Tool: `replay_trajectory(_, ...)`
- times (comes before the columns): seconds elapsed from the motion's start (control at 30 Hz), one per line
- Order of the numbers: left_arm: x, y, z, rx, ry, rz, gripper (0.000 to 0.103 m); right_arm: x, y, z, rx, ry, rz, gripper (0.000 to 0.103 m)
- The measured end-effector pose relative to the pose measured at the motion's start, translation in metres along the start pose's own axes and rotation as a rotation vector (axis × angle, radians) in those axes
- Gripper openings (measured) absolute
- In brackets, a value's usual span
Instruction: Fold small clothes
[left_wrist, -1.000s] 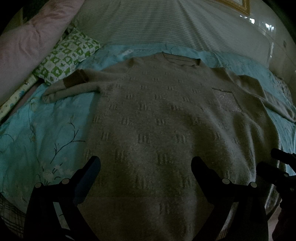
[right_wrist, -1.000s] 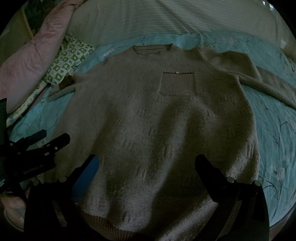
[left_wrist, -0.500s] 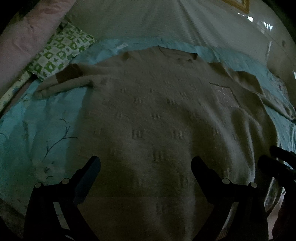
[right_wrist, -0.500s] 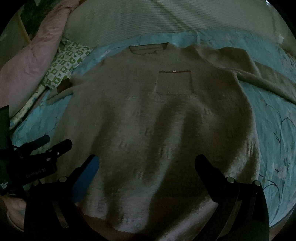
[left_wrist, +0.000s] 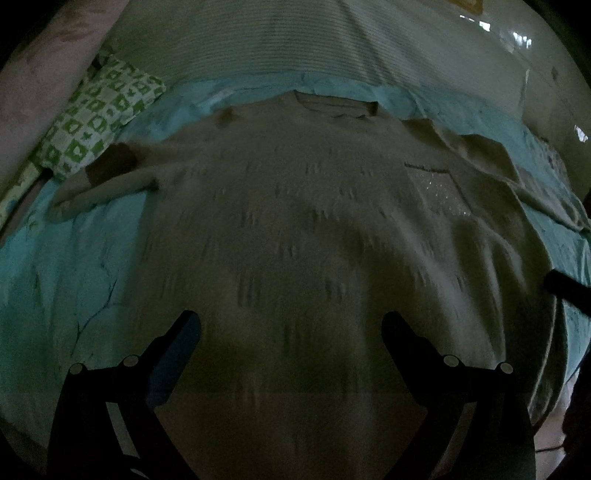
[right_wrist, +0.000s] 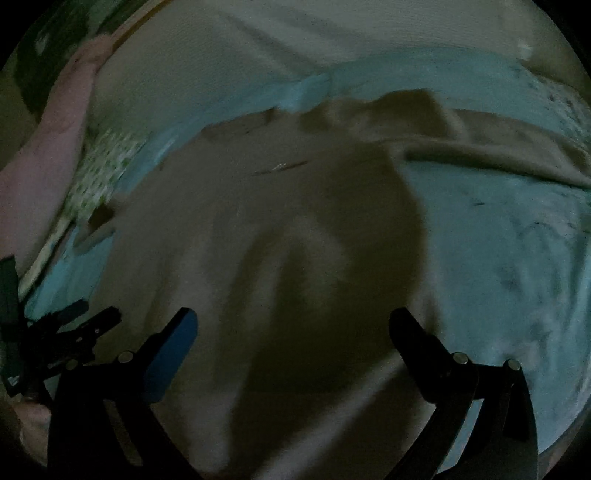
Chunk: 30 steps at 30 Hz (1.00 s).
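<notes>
A beige knitted sweater (left_wrist: 295, 229) lies flat, front up, on a light blue bedsheet (left_wrist: 62, 266), collar at the far end. A sparkly chest pocket (left_wrist: 439, 192) shows on its right half. My left gripper (left_wrist: 291, 328) is open, low over the sweater's lower middle, nothing between its fingers. In the right wrist view the sweater (right_wrist: 280, 251) is blurred and my right gripper (right_wrist: 293, 325) hangs open over its lower right part, near the side edge. The left sleeve (left_wrist: 99, 184) spreads out; the right sleeve (right_wrist: 498, 147) stretches across the sheet.
A green-and-white checked pillow (left_wrist: 96, 118) and a pink quilt (left_wrist: 40, 66) lie at the far left. A striped cover (left_wrist: 277, 40) fills the back. The left gripper's body (right_wrist: 62, 343) shows at the lower left of the right wrist view. The bed's edge runs close below.
Both grippers have dropped lower and closer to the sweater. The right gripper has swung to the right, its view now blurred. Both stayed open.
</notes>
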<state>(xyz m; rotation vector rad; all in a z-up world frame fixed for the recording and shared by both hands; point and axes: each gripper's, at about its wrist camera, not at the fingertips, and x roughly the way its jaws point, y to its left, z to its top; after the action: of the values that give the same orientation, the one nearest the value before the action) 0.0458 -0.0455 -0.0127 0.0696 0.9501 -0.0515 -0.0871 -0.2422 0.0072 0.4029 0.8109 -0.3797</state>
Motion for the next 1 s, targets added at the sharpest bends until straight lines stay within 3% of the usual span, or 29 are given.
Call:
replay_trajectory(0.13,0.010,0.000,0.018,0.009,0.009,-0.019,0.099,-0.014,-0.048,0.016,0.078,-0.054,-0.066,0.103)
replay_trajectory(0.37,0.026,-0.005,0.058,0.059,0.010,0.016,0.099,-0.037,-0.181,0.054,0.353,-0.146,-0.150,0.102)
replay_trajectory(0.6,0.041,-0.014,0.088,0.060,0.004,0.029,0.099,-0.050,-0.300,0.093,0.585,-0.236,-0.286,0.084)
replay_trajectory(0.77,0.061,-0.017,0.108,0.067,0.013,0.026,0.099,-0.049,-0.347,0.109,0.678,-0.259,-0.297,0.075)
replay_trajectory(0.87,0.071,-0.014,0.113,0.055,0.028,0.022,0.099,-0.045,-0.357,0.115,0.690,-0.273,-0.282,0.051)
replay_trajectory(0.93,0.079,-0.011,0.117,0.042,0.037,0.013,0.099,-0.042,-0.359,0.119,0.691,-0.264,-0.262,0.022)
replay_trajectory(1.0,0.084,-0.008,0.119,0.030,0.039,0.005,0.099,-0.042,-0.345,0.126,0.649,-0.272,-0.258,0.014)
